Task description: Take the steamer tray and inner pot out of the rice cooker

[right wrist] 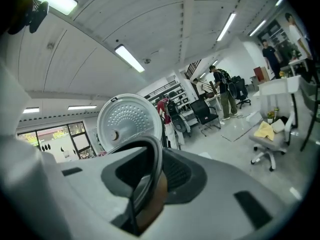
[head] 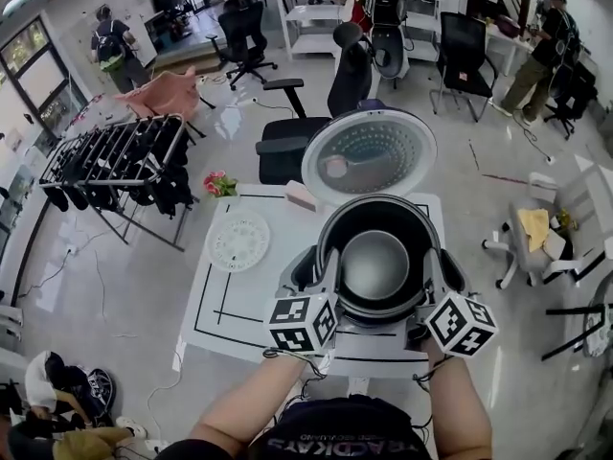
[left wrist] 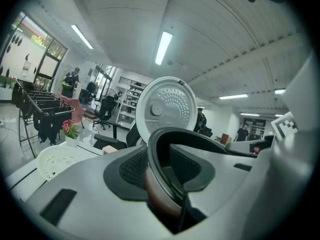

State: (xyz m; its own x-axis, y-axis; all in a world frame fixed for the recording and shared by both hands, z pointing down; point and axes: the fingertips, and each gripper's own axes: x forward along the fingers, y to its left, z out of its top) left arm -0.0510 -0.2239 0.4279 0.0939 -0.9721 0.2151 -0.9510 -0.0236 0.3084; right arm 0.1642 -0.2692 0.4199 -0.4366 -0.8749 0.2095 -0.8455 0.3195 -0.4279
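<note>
White tabletop [head: 215, 295] with black taped lines, grey floor around. Far left: drying rack [head: 115, 156] hung with dark clothes. Pink flowers [head: 218, 184] at table's far corner. Perforated steamer tray [head: 238, 241] flat on table, left of rice cooker [head: 378, 336], apart from it. Cooker's lid [head: 369, 156] stands raised. Inner pot [head: 375, 264] sits at cooker's mouth; left gripper [head: 324, 271] clamped on its left rim, right gripper [head: 433, 274] clamped on right rim. Black office chair [head: 287, 142] behind; white chair [head: 575, 199] with yellow cloth [head: 534, 226] far right

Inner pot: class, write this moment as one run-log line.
lid up; steamer tray on table; left gripper clamps inner pot rim; right gripper clamps opposite rim
</note>
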